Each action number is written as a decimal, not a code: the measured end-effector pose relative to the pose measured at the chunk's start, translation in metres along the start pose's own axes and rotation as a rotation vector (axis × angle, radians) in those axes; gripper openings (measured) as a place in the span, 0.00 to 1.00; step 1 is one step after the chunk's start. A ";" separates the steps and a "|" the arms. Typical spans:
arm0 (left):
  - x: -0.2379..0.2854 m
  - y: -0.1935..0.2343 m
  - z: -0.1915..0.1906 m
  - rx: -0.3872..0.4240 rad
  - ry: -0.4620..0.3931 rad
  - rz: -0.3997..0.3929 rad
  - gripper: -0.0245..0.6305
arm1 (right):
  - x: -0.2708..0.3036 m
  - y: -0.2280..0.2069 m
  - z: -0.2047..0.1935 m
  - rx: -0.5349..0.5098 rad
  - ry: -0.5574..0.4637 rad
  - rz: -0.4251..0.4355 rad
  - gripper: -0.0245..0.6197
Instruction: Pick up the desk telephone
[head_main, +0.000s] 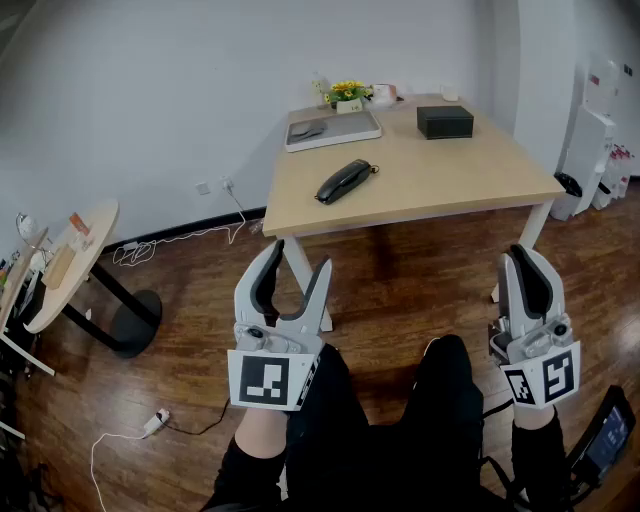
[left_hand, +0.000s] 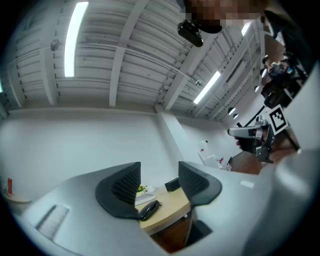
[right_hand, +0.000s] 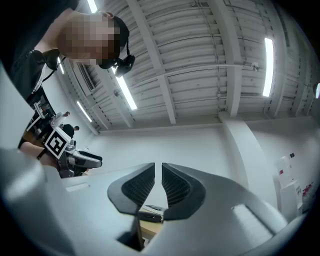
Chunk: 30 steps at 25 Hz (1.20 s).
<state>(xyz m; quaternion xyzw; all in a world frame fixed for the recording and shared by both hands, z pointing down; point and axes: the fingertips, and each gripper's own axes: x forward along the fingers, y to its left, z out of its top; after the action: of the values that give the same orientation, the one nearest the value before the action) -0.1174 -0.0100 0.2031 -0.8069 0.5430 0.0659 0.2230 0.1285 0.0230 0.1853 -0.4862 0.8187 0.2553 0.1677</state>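
The black desk telephone (head_main: 343, 181) lies on the light wooden table (head_main: 450, 175), near its front left part. Both grippers hang well short of the table, above the person's dark trouser legs. My left gripper (head_main: 297, 258) is open, its jaws in a V with nothing between them. Through its gap in the left gripper view (left_hand: 159, 172) the telephone (left_hand: 150, 210) shows far off. My right gripper (head_main: 523, 252) is shut, its ribbed pads almost touching (right_hand: 158, 172), and grips nothing. Below it part of the telephone (right_hand: 149, 216) shows on the table.
On the table's far side stand a black box (head_main: 445, 122), a grey tray (head_main: 332, 130) and a pot of yellow flowers (head_main: 348, 95). A round side table (head_main: 70, 260) stands at left. A white cable and plug (head_main: 155, 422) lie on the wooden floor. A water dispenser (head_main: 590, 140) stands at right.
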 end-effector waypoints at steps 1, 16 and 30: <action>0.010 0.004 -0.009 0.000 0.012 -0.011 0.38 | 0.009 -0.004 -0.008 0.003 0.002 0.001 0.11; 0.181 0.050 -0.140 -0.023 0.173 -0.129 0.48 | 0.131 -0.079 -0.127 0.032 0.019 0.008 0.12; 0.307 0.067 -0.339 0.051 0.908 -0.525 0.54 | 0.152 -0.131 -0.225 0.177 0.163 -0.051 0.11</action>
<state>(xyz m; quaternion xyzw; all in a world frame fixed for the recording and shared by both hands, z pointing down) -0.1006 -0.4370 0.3789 -0.8575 0.3658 -0.3618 -0.0063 0.1669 -0.2672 0.2555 -0.5095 0.8362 0.1372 0.1494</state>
